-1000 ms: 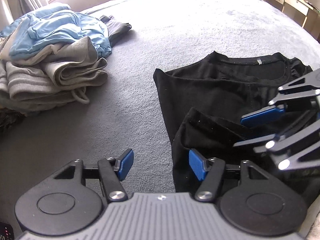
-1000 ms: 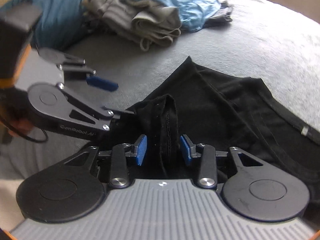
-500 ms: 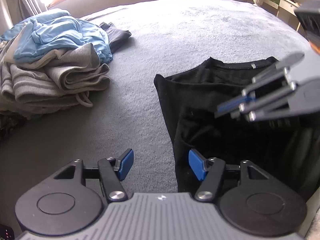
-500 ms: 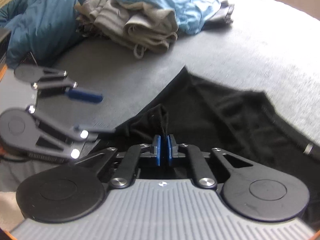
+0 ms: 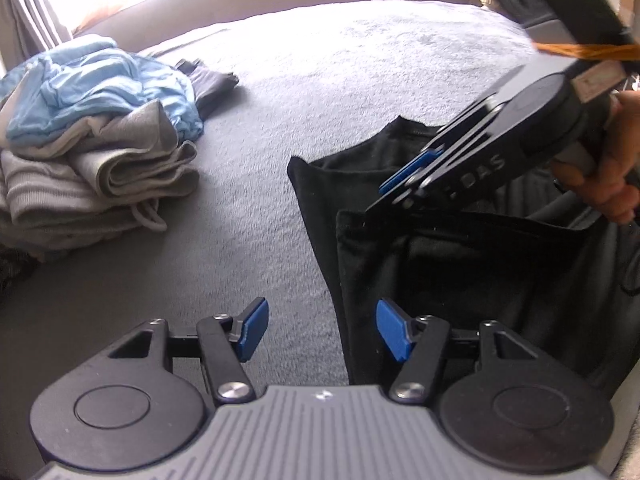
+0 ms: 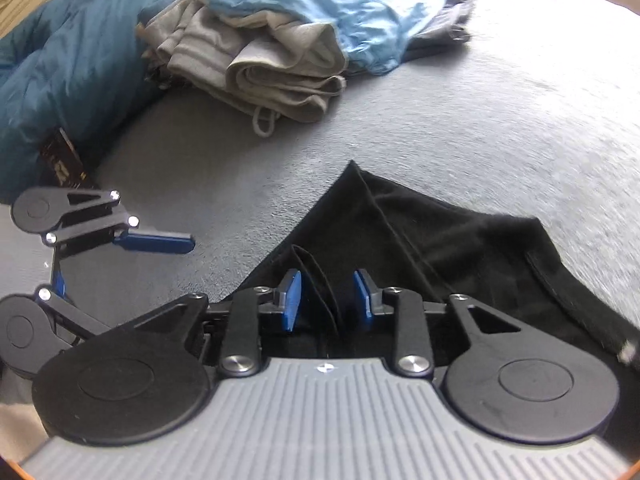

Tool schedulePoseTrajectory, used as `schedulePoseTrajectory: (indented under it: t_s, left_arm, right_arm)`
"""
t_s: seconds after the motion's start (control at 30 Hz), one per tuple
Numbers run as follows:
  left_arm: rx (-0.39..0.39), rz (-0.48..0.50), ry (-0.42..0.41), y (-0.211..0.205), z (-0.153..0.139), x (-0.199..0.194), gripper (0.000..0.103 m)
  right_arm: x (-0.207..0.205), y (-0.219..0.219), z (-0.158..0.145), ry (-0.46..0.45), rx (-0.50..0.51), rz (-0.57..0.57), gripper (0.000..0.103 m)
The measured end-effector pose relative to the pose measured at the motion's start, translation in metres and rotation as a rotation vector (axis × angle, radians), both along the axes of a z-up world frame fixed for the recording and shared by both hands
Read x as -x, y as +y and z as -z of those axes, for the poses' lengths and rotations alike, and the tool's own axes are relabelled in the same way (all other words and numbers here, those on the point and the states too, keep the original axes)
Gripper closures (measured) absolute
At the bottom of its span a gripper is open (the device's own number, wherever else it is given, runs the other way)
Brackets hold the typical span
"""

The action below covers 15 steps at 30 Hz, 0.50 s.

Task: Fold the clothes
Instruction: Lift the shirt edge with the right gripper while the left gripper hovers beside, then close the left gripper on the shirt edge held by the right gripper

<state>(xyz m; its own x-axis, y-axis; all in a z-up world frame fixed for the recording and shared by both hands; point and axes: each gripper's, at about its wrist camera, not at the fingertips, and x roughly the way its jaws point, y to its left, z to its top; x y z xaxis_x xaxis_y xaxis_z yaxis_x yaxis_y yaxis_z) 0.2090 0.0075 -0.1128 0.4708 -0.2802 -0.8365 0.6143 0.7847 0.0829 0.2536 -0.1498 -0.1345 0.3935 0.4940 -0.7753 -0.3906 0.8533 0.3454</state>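
A black T-shirt (image 5: 460, 280) lies partly folded on the grey bed cover (image 5: 320, 80), collar at the far side. My left gripper (image 5: 322, 332) hovers open at the shirt's left edge, jaws closing slightly; the hem runs just inside its right pad and nothing is pinched. My right gripper (image 6: 327, 298) sits low over the black T-shirt (image 6: 460, 240), jaws opening. A raised fold of black cloth (image 6: 320, 292) stands between its pads with gaps on both sides. In the left wrist view the right gripper (image 5: 384, 200) reaches in from the right, held by a hand (image 5: 612, 168).
A pile of grey and light blue clothes (image 5: 100, 140) sits at the far left, also the pile (image 6: 280, 40) in the right wrist view. A dark blue quilted cover (image 6: 60, 72) lies beside it. One left gripper finger (image 6: 156, 242) shows at the left.
The right gripper pinched a fold of the shirt half a second ago, carried it across the shirt, and its pads have now come apart around it. The left gripper stayed put.
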Motion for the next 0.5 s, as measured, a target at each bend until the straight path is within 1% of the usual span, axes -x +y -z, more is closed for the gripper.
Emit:
schedulePoseTrajectory:
  t_s: [0.1,0.2,0.23,0.3,0.4,0.5]
  left_arm:
    - [-0.001,0.037,-0.020,-0.002,-0.001,0.000,0.051]
    - [-0.003,0.077,-0.033,-0.004,-0.002,0.000,0.054]
    - [-0.004,0.091,-0.036,-0.005,-0.002,0.000,0.054]
    - [-0.001,0.118,-0.036,-0.007,-0.003,0.001,0.054]
    - [0.009,0.156,-0.019,-0.008,-0.002,0.000,0.054]
    - [0.012,0.205,-0.009,-0.010,0.002,-0.002,0.053]
  right_arm:
    - [-0.006,0.011,0.003,-0.008,0.046,-0.085,0.075]
    - [-0.007,0.020,0.006,-0.019,0.103,-0.156,0.075]
    - [-0.006,0.022,0.006,-0.025,0.115,-0.172,0.077]
    - [-0.005,0.026,0.004,-0.033,0.118,-0.201,0.093]
    - [0.002,0.027,-0.002,-0.067,0.125,-0.229,0.098]
    - [0.008,0.026,-0.011,-0.103,0.121,-0.249,0.100]
